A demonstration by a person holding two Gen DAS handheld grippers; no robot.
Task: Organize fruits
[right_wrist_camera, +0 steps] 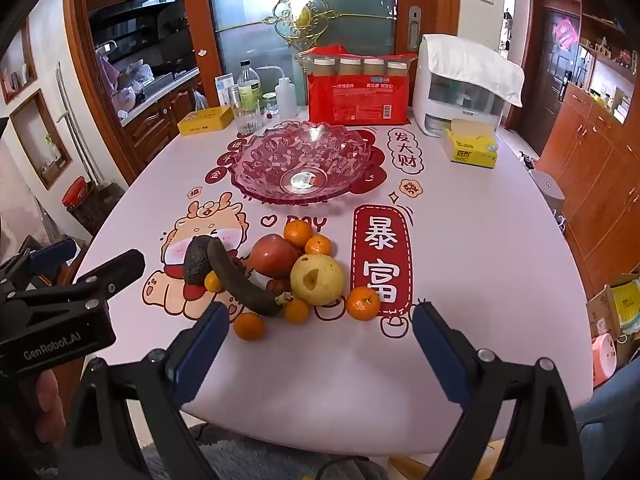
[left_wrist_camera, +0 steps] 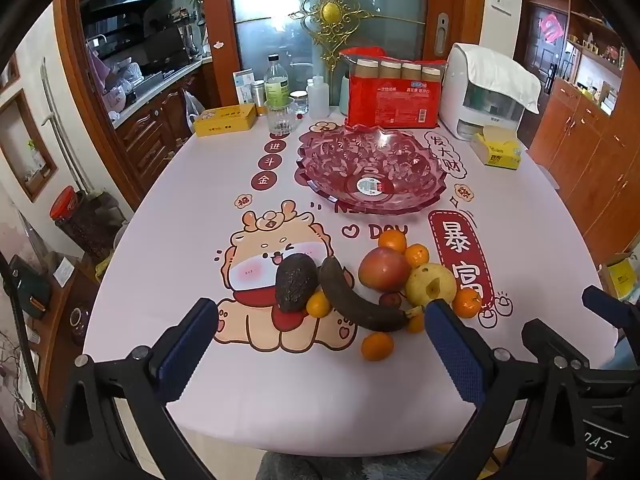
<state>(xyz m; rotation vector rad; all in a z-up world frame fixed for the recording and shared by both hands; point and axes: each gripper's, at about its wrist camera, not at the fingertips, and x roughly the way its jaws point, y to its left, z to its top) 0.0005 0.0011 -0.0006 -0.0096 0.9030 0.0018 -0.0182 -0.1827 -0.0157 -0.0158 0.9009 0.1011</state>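
Observation:
A pile of fruit lies on the table near its front edge: a dark avocado, a blackened banana, a red apple, a yellow pear and several small oranges. Beyond the pile stands an empty pink glass bowl. My left gripper hovers open just short of the fruit, nothing between its fingers. My right gripper is open too, in front of the pile, with nothing in it.
At the table's far edge stand a red package, a white appliance, a yellow tissue box, a yellow tin, bottles and a glass. A person's hand holds the left gripper.

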